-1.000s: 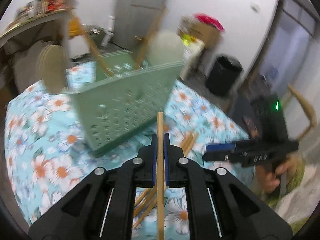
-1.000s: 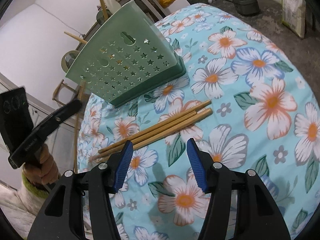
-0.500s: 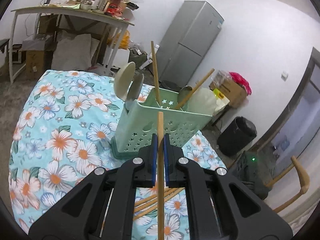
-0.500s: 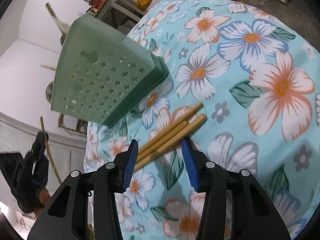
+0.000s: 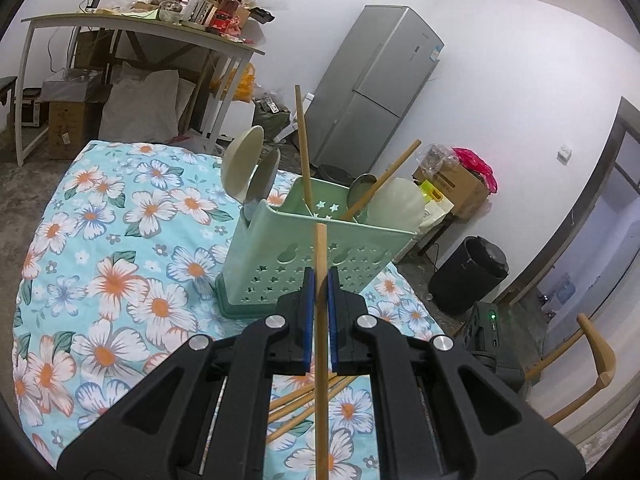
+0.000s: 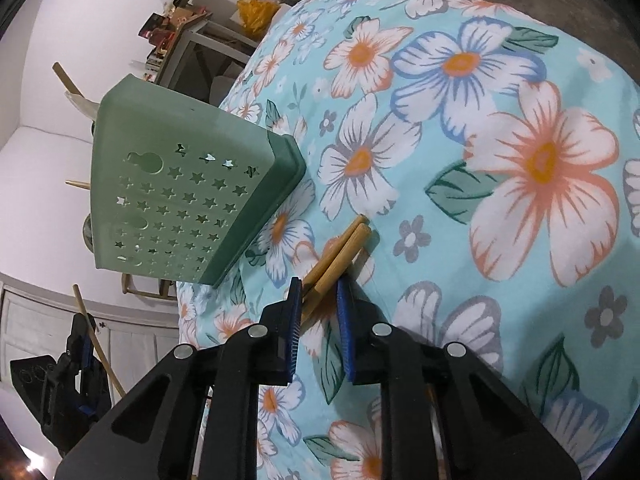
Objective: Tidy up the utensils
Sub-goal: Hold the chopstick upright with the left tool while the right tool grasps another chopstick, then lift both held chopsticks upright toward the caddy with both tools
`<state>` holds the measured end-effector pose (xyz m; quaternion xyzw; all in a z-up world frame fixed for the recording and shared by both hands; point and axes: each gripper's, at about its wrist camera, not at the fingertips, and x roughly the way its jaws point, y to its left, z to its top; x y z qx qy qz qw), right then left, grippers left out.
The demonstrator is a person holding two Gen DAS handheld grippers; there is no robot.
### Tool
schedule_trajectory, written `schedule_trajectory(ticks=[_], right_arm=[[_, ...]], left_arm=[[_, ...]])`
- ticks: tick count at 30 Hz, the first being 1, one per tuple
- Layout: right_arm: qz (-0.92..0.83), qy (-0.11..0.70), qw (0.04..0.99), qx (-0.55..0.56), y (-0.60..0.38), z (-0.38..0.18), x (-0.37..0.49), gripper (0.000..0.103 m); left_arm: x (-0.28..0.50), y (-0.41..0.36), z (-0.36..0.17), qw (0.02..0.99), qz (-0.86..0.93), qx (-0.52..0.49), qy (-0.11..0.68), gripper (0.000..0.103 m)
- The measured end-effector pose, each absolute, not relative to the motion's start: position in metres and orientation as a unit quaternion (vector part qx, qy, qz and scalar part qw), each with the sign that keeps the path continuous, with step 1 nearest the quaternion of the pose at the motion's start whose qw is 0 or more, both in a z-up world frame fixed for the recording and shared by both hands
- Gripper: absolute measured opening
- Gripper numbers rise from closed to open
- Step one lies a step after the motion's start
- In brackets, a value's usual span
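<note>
Right wrist view: my right tongs (image 6: 318, 296) are closing around the chopsticks (image 6: 340, 254) that lie on the flowered table (image 6: 500, 200), just beside the base of the green caddy (image 6: 176, 196). The sticks sit between the blue pads (image 6: 295, 324), but I cannot see the pads pressing on them. To do this step well, I should take only one stick, so I keep the pads square to its length and low against the cloth before the jaws meet. If two sticks come up together, I judge the grip will be loose and one may drop.

Left wrist view: my left tongs (image 5: 319, 304) are clamped on a single chopstick (image 5: 320, 256), held upright with its tip just in front of the caddy (image 5: 280, 264). The caddy stands on the table (image 5: 120, 240) and holds spoons (image 5: 240, 160) and other sticks (image 5: 303, 140). For the drop, I would carry the stick over the compartment with the other sticks, point it down, and only then part the jaws.
</note>
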<state>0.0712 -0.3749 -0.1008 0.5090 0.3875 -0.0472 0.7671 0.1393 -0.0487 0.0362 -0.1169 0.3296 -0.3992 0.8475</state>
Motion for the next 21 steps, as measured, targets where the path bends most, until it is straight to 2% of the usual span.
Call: schedule_trajectory(ticks=[10, 21], right_arm=[[-0.043, 0.376, 0.792, 0.479, -0.367, -0.075, 0.06, 0.016], [-0.019, 0.314, 0.883, 0.348, -0.34, 0.004, 0.048, 0.012]], left_arm=[[0.139, -0.049, 0.037, 0.848, -0.398, -0.118, 0.329, 0.005], [0.134, -0.049, 0.043, 0.852, -0.396, -0.115, 0.322, 0.005]])
